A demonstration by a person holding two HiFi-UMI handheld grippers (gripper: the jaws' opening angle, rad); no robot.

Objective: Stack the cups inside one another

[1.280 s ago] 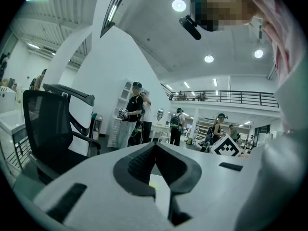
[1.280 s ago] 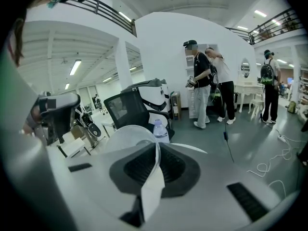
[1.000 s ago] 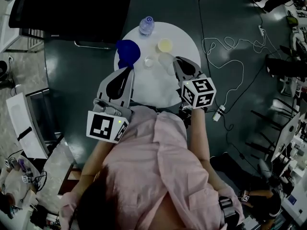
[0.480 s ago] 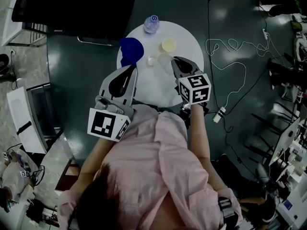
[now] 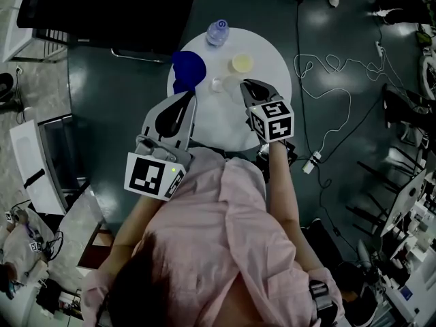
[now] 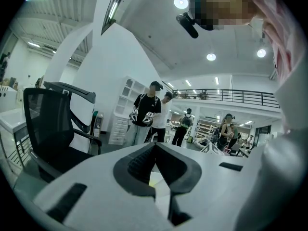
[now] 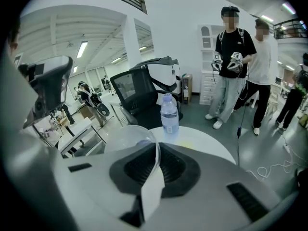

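Right gripper [image 7: 156,148] jaws pinch the wall of a clear plastic cup [image 7: 126,139] near the centre of the round tabletop [image 5: 269,73]. Left gripper [image 6: 155,147] jaws pressed together, nothing in them, at the tabletop's 8 o'clock edge. Blue cup [image 5: 187,69] at 10 o'clock, yellow cup [image 5: 242,63] at 1, water bottle [image 5: 216,31] at 12.

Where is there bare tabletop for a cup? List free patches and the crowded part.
Free: the near half of the table, between the left hand-held gripper and the right hand-held gripper; also the right rim beside the yellow cup. Crowded: the far middle, where the blue cup, small clear cup, yellow cup and bottle cluster.
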